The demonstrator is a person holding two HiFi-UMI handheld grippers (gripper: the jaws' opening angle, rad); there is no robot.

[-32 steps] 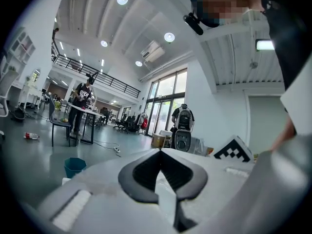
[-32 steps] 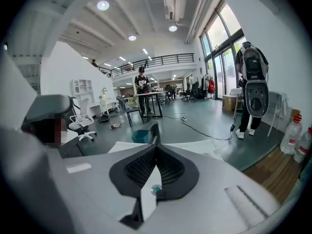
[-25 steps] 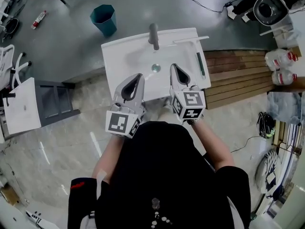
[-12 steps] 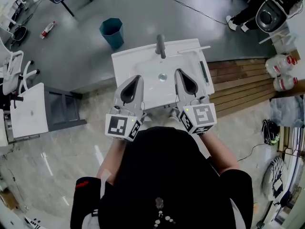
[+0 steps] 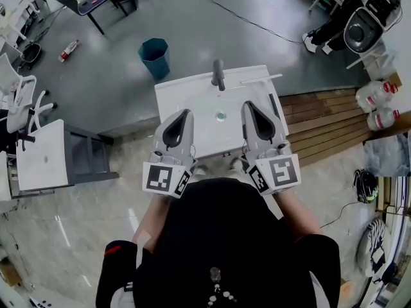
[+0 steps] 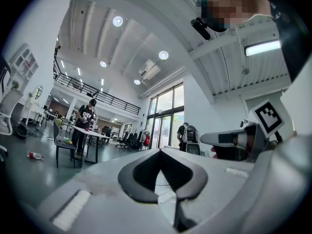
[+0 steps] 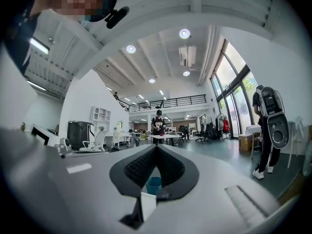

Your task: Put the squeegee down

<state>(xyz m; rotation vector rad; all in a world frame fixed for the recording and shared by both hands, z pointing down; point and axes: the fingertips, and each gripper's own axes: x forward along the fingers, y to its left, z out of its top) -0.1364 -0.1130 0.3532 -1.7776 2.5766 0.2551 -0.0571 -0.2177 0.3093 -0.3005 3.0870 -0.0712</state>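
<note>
The person stands at the near edge of a white sink (image 5: 176,95), with both grippers held level side by side above that edge and pointing toward the faucet (image 5: 218,74) at the middle of the far edge. The left gripper (image 5: 187,112) is above the near left part of the sink. Its jaws are brought together at the tips, and only the shaped hollow behind them shows daylight, with nothing in it. The right gripper (image 5: 246,104) is above the near right part. Its jaws are likewise closed tip to tip and hold nothing. The two grippers are apart from each other, and the drain (image 5: 221,115) shows in the basin between them.

The squeegee (image 5: 275,106) lies flat on the sink's right edge. It shows as a slim dark piece running along that edge, just to the right of the right gripper and not touched by it. A thin white bar (image 5: 260,79) lies across the far right corner. I cannot tell whether it belongs to the squeegee.

On the grey floor beyond the far left corner stands a teal bin (image 5: 154,56). To the right of the sink is a wooden platform (image 5: 321,117), with white jugs (image 5: 376,98) at its far end.
</note>
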